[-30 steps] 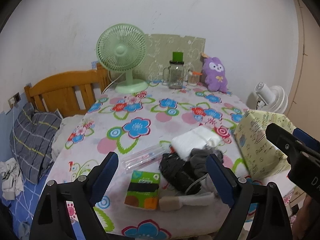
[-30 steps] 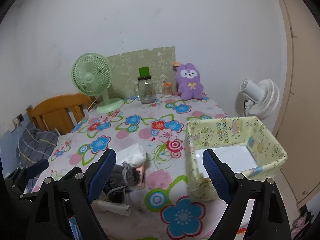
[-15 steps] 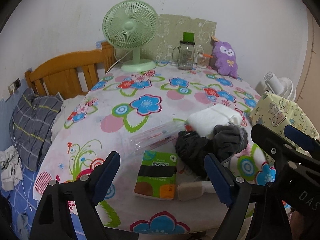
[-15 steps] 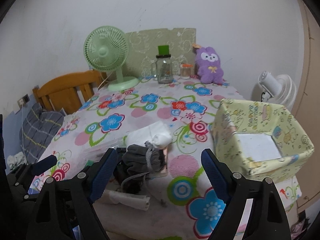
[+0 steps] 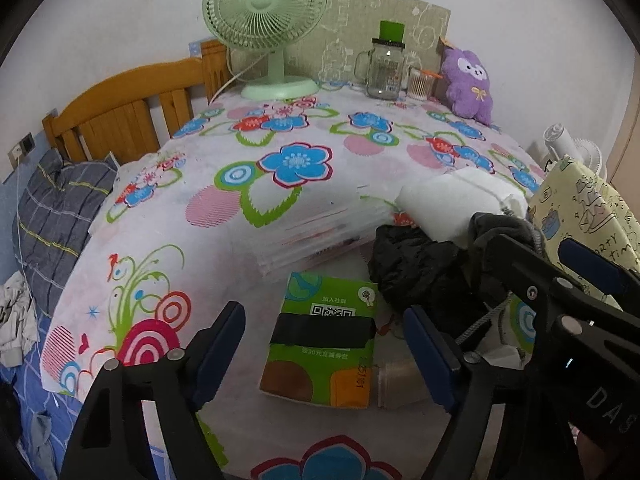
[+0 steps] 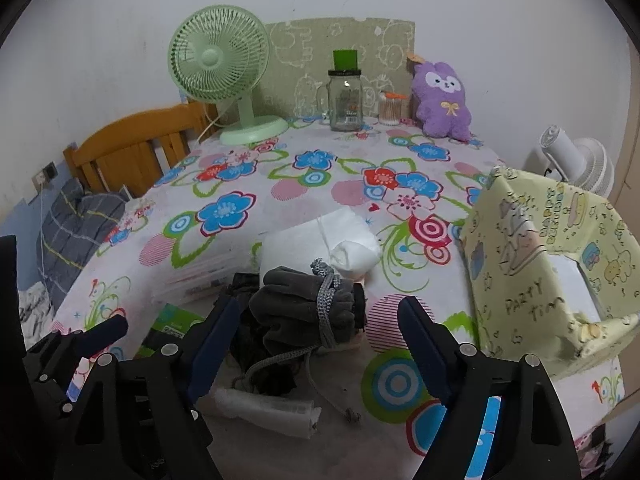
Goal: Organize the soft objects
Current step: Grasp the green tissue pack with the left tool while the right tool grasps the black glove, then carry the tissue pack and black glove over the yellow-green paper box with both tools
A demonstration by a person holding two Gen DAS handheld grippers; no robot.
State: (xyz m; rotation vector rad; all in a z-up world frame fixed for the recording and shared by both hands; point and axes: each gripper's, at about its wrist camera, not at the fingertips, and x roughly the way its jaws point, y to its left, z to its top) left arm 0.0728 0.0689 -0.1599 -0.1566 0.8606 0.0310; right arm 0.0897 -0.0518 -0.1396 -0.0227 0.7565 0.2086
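A green tissue pack (image 5: 324, 338) with a black band lies on the flowered tablecloth, framed by my left gripper (image 5: 325, 344). Its jaws are closing, wide of the pack and not touching it. A grey drawstring pouch (image 6: 306, 304) lies on black cloth (image 5: 416, 264), with a white soft bundle (image 6: 320, 244) behind it. My right gripper (image 6: 318, 340) hangs just before the pouch, jaws closing, with the pouch between them but not pressed. A yellow patterned box (image 6: 548, 264) stands open at the right. A purple plush toy (image 6: 440, 100) sits at the back.
A green desk fan (image 6: 218, 68), a glass jar (image 6: 345, 98) with a green lid and a cotton swab cup (image 6: 390, 109) stand along the far wall. Clear plastic cases (image 5: 320, 232) lie mid-table. A rolled white wrapper (image 6: 268, 406) lies near the front edge. A wooden bed headboard (image 5: 128, 108) is left.
Both grippers have sunk and come closer to the pile near the table's front edge. Their jaws have narrowed a little. The tissue pack and the pouch now sit larger between the fingers.
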